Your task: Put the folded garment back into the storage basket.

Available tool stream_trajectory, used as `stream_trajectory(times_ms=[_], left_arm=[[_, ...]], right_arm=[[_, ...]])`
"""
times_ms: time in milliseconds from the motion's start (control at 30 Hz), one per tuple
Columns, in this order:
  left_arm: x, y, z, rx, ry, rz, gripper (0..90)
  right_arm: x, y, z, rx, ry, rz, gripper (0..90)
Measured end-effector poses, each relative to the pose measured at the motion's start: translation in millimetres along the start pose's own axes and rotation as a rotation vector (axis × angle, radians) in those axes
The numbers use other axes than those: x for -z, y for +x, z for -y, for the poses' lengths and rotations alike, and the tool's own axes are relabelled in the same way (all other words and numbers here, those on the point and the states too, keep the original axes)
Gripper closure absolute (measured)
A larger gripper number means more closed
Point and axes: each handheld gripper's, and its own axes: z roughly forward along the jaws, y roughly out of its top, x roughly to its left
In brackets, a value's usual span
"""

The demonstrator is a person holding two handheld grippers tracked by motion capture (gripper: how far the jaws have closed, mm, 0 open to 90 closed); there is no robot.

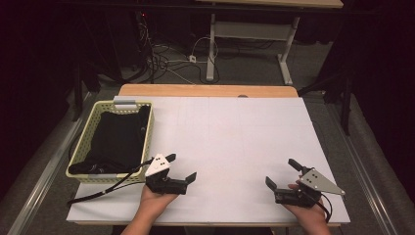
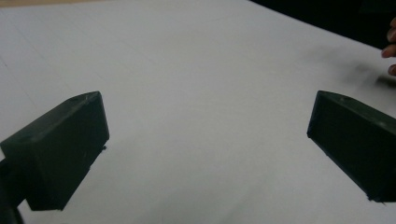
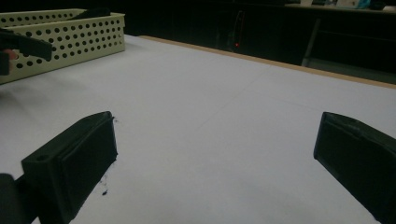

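While both grippers, left gripper (image 1: 183, 168) and right gripper (image 1: 282, 175), idle jaws-apart at near edge, black cloth (image 1: 116, 139) sits in basket (image 1: 87, 137), far-left.

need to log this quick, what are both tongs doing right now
Left tongs: open, holding nothing, above the white table.
Right tongs: open, holding nothing, above the same table.

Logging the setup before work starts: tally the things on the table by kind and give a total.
Baskets: 1, a pale yellow basket at the table's left edge.
Dark cloth: 1, black cloth lying inside that basket.
Grippers: 2, the left gripper and the right gripper, both open and holding nothing.
Total: 4
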Motion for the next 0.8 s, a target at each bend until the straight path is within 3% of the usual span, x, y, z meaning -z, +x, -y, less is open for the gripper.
stream_trajectory(times_ms=[233,333,433,633,800], left_arm=[[8.1,-6.4,6.3,-0.046,-0.044,0.008,0.0],[11.1,-7.7,8.1,-0.059,-0.097,-0.008,0.0],[9.6,-6.5,7.8,-0.048,-0.099,-0.002,0.0],[10.6,-7.9,8.9,-0.066,-0.104,0.015,0.0],[9.7,-7.5,8.9,-0.057,-0.100,0.004,0.0]], right_arm=[[10.8,2.9,4.3,0.026,-0.011,0.028,0.5],[14.3,4.2,6.0,0.018,-0.017,0.047,0.5],[19.2,7.1,6.8,0.016,-0.024,0.065,0.6],[30.3,12.3,6.0,0.022,-0.040,0.095,0.5],[37.4,9.7,6.7,0.022,-0.048,0.099,0.6]])
